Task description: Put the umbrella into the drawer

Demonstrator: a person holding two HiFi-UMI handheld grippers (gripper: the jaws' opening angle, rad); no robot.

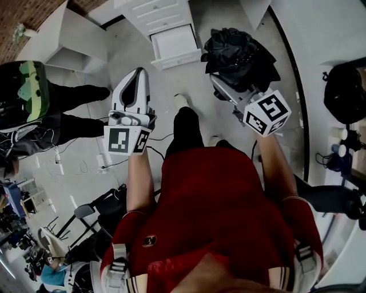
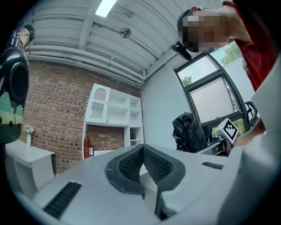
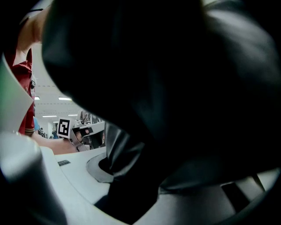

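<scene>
On the grey floor ahead of the person, a white cabinet is standing with one drawer pulled open at its foot. The umbrella, a crumpled black bundle, is hanging just right of that drawer and nearer the person. The right gripper is clamping it with jaws spread wide around the fabric, which is filling most of the right gripper view. The left gripper is pointing toward the drawer from the other side. Its ribbed pads are meeting at the tips and holding nothing. Bare floor and the person's own shoe are lying between the grippers and the drawer. A bystander in dark trousers is standing at the left, close to loose cables. A dark backpack is sitting by the right wall. A white shelf unit and a red fire extinguisher are standing against the brick wall. Counted: one umbrella, one open drawer, two grippers, two people.
</scene>
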